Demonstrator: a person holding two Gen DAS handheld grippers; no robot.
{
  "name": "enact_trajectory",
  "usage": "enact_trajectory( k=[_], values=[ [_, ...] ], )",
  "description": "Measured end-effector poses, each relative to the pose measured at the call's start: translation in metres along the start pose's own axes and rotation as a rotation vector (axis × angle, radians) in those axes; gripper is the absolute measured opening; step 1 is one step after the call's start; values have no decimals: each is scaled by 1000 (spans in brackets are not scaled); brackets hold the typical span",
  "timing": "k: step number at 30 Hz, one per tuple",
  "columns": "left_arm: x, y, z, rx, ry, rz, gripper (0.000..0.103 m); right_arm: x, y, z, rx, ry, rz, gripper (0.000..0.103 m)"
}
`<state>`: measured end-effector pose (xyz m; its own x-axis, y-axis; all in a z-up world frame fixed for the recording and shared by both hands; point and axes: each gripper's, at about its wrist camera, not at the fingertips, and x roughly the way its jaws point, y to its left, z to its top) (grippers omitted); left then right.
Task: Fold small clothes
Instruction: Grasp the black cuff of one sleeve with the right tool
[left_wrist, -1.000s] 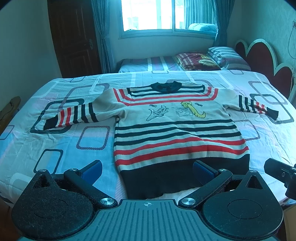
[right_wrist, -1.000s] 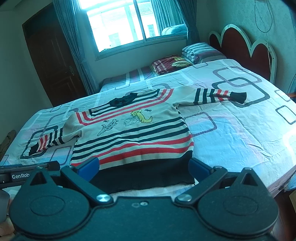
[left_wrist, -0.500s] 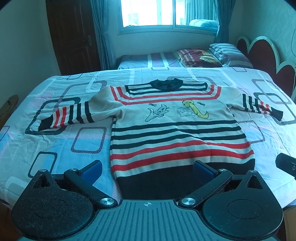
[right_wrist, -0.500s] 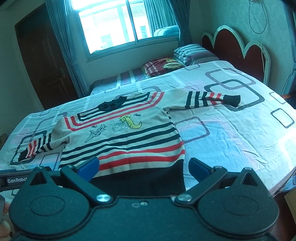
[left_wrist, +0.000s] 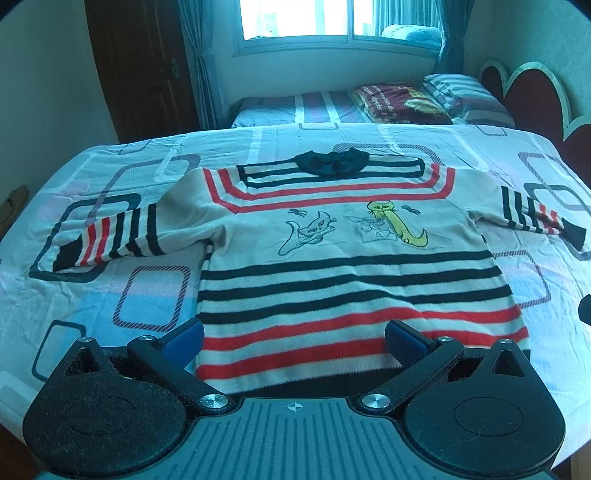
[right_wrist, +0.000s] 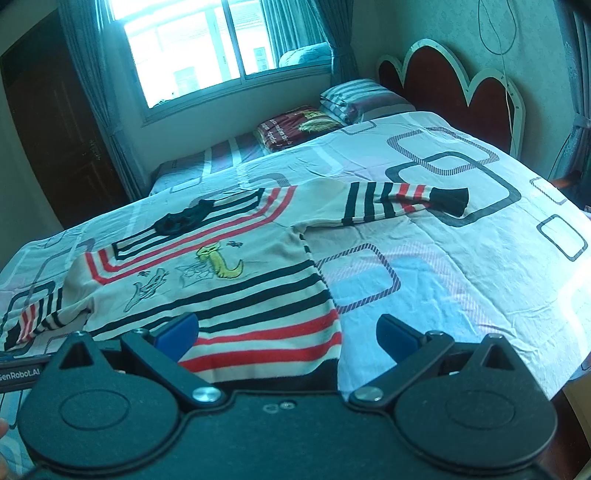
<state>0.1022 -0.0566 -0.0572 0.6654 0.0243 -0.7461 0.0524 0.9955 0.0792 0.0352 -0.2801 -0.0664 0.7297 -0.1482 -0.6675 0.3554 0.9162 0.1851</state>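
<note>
Across the bed (left_wrist: 92, 295), a small striped sweater (left_wrist: 351, 273) is lying flat and face up, its dark collar (left_wrist: 330, 162) pointing toward the window (left_wrist: 332, 18) and its dark hem lying at the near edge of the mattress. Both sleeves are stretching straight out to the sides: the left sleeve (left_wrist: 110, 236) is resting over a dark rectangle printed on the bedsheet, and the right sleeve (right_wrist: 402, 201) is ending in a dark cuff that is curling up slightly. Two embroidered cats, one outlined and one yellow (left_wrist: 397, 221), are sitting on the cream chest panel between the red shoulder stripes and the black body stripes.

The left tool (left_wrist: 293, 334) is hovering low over the sweater's bottom stripes with its blue fingers (left_wrist: 184, 338) spread wide and gripping nothing; one finger is showing over the sweater's left side edge, the other over the red bands nearer the right side. The right tool (right_wrist: 286, 332) is likewise standing spread and empty, straddling the sweater's right bottom corner, with one finger over the red stripes and the other over bare sheet.

Beyond the bed, folded blankets (right_wrist: 299, 127) and striped pillows (right_wrist: 358, 99) are lying on a second bed under the window, beside a red scalloped headboard (right_wrist: 461, 85).
</note>
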Motion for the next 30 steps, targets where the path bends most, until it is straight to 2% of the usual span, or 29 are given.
enact_trajectory(
  k=[10,19,23,30],
  values=[
    [64,-39,45,25,36,-6,103,71,-41,44,65,4,-38,100],
    [125,-80,84,34,74,-2,103,151,-112,86,218,61,-98,90],
    [154,-96,101,30,91,-1,103,183,-141,107,264,64,-131,89],
    [198,-127,127,43,99,13,103,240,-188,129,385,105,-122,83]
  ],
)
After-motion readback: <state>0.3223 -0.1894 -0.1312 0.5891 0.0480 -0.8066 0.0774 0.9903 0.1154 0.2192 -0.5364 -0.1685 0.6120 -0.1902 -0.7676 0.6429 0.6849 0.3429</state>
